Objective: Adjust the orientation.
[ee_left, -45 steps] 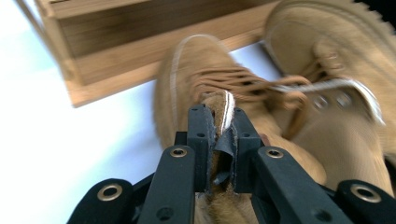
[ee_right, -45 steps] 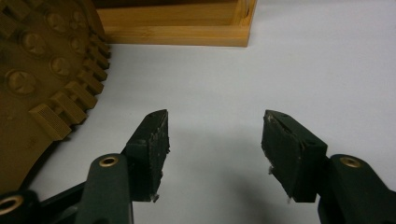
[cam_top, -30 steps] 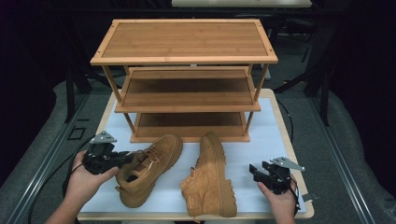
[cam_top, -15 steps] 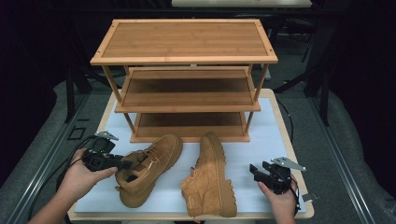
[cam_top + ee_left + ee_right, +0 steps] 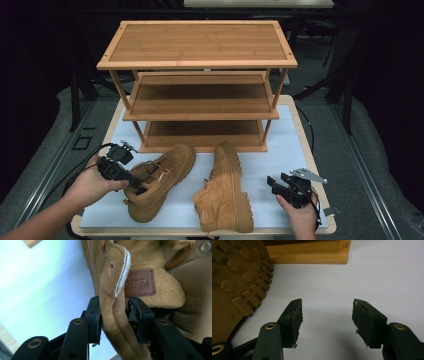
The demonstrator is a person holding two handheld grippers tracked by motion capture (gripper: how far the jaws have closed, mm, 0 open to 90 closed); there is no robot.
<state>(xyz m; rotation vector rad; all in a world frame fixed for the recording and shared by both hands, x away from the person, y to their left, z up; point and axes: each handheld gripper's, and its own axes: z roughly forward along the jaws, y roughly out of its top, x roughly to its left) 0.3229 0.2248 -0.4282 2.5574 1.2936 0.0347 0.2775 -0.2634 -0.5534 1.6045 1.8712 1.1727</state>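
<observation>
Two tan suede boots lie on the white mat in front of a bamboo shoe rack (image 5: 200,112). The left boot (image 5: 165,175) points toward the rack, and its padded collar (image 5: 117,322) sits between the jaws of my left gripper (image 5: 139,186) (image 5: 113,312). Both pads touch the collar, and the jaws have just been closing on it. The right boot (image 5: 225,195) lies on its side with its lugged sole (image 5: 234,285) turned toward my right gripper (image 5: 272,184) (image 5: 327,315). That gripper rests open on the mat, nothing between its fingers.
The three-tier rack fills the back half of the table, all shelves bare. The white mat (image 5: 287,142) has free room to the right of the boots. The wooden table edge (image 5: 312,150) runs just beyond the right hand. Cables trail off to the left.
The left hand has shifted slightly left and its jaws now sit wider around the boot's collar. Both boots and the right gripper have stayed where they were.
</observation>
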